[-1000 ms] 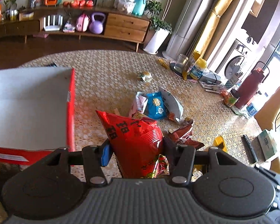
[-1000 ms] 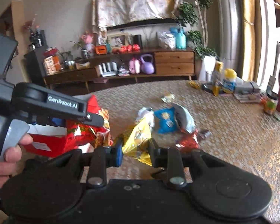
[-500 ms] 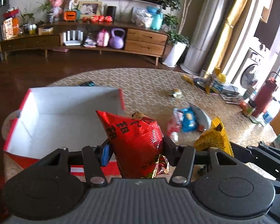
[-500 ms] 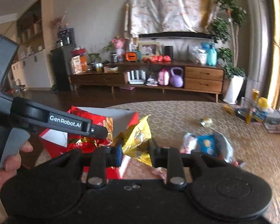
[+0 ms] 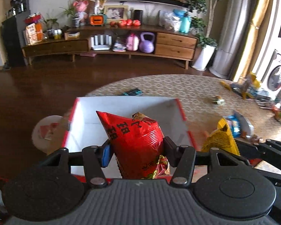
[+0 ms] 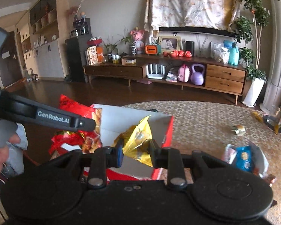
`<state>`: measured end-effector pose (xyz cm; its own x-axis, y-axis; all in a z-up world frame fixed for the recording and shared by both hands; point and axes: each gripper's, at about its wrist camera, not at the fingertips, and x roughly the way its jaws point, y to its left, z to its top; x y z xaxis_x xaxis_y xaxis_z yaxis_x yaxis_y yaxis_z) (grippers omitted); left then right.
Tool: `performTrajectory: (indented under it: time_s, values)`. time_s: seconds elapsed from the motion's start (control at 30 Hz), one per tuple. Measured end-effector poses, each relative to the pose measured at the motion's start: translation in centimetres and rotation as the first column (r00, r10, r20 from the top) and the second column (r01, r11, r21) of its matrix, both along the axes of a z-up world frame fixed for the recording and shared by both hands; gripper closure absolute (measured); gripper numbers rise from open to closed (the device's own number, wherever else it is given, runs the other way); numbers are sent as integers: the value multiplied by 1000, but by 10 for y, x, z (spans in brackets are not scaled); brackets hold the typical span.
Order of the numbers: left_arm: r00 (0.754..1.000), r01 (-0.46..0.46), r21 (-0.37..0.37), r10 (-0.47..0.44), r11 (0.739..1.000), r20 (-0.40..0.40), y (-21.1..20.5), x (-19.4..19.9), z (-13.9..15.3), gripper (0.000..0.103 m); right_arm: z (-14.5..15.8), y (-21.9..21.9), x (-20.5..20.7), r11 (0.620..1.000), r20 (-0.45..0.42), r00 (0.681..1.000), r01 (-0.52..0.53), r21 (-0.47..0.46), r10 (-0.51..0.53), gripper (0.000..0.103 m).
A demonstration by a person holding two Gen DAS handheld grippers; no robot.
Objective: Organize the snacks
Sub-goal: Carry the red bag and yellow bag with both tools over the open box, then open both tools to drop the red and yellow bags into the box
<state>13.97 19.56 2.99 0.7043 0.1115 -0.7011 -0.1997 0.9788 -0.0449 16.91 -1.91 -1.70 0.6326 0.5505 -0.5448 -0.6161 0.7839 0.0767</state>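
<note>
Tilting downward, gripper (image 5: 135,152) over box (image 5: 125,103)

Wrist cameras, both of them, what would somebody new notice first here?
First, the red bag clamped in the left claw, held above the open red box with its white inside. Next, the yellow bag gripped in the right claw, over the same box's near right corner. More snacks, one a blue packet, lie on the patterned table to the right.
</note>
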Motion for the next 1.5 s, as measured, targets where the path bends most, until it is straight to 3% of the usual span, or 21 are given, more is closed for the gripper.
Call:
performTrajectory:
  time_s: [0.33,0.5,0.77,1.17,1.27,1.5]
  values:
    - [996,-68,77,72,995,-54,53,24,-18,48,-30,53,21,998,-72,997,-18,-63,14,77]
    - [993,-71,81,78,994,-94,70,40,-35,48,-47,74,32,995,-104,995,-21,-95,11,76]
    - [981,-16,127,40,992,-190,70,64,-70,47,-72,95,46,986,-163,986,-47,-159,21,76]
    - [958,12,116,22,993,-286,75,76,-97,47,-86,97,55,981,-239,971,-31,-190,-16,75]
    - [958,17,137,23,990,-285,73,75,-98,44,-86,95,56,982,-246,969,-28,-189,-19,73]
    - [966,19,150,20,988,-258,70,70,-91,27,-80,93,53,983,-229,973,-24,-184,-19,67]
